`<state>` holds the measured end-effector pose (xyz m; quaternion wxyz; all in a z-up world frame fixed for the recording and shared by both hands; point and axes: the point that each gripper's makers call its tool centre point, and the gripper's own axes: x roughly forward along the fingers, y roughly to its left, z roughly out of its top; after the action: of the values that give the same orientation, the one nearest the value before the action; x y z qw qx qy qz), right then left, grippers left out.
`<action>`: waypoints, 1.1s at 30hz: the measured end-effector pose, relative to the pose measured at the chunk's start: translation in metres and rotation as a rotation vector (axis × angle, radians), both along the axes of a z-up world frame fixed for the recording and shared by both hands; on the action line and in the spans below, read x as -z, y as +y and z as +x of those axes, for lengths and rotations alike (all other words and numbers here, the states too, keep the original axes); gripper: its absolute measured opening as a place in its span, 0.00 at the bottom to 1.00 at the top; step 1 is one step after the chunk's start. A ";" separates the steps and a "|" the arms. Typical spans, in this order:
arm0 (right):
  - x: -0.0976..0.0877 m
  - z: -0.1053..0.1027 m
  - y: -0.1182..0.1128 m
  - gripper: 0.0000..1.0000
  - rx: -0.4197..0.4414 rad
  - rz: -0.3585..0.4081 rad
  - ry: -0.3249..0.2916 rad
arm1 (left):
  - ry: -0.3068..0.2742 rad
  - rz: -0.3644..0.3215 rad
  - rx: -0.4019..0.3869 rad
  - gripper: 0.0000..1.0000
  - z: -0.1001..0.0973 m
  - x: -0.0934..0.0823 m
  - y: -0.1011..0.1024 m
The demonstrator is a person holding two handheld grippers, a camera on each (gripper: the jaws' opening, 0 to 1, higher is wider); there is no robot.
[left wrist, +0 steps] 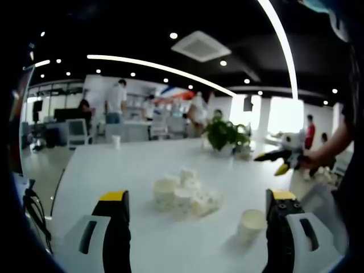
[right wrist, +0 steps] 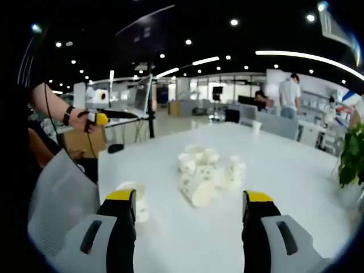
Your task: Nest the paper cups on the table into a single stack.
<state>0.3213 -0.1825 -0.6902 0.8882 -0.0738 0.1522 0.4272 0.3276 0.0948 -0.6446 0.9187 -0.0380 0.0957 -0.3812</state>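
A heap of white paper cups (left wrist: 185, 194) lies mid-table, some upright and some tipped over; the right gripper view shows the same heap (right wrist: 207, 175). One separate cup (left wrist: 251, 223) stands upright close to my left gripper's right jaw. In the right gripper view this cup (right wrist: 136, 196) is partly hidden behind the left jaw. My left gripper (left wrist: 197, 196) is open and empty, short of the heap. My right gripper (right wrist: 189, 197) is also open and empty, facing the heap from the other side. Each gripper appears in the other's view, hand-held above the table edge: right gripper (left wrist: 281, 161), left gripper (right wrist: 99, 118).
The white table (left wrist: 114, 170) is long. A potted plant (left wrist: 227, 134) stands at its far side, also at the right edge (right wrist: 352, 154). Another lone cup (right wrist: 257, 126) stands far off. A small black object (right wrist: 115, 148) lies near the table's corner. People stand in the background.
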 end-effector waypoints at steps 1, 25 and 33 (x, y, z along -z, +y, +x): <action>0.000 0.000 0.000 0.78 0.005 0.004 -0.001 | 0.007 0.002 -0.002 1.00 -0.001 0.001 0.000; -0.002 0.013 -0.021 1.00 0.104 0.005 -0.024 | -0.005 -0.009 -0.006 1.00 -0.002 -0.003 0.002; -0.003 0.013 -0.028 1.00 0.120 -0.004 -0.033 | -0.006 -0.009 -0.006 1.00 -0.001 -0.003 0.001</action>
<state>0.3338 -0.2106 -0.6874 0.9144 -0.0732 0.1424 0.3717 0.3270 0.0962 -0.6420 0.9200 -0.0413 0.0910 -0.3789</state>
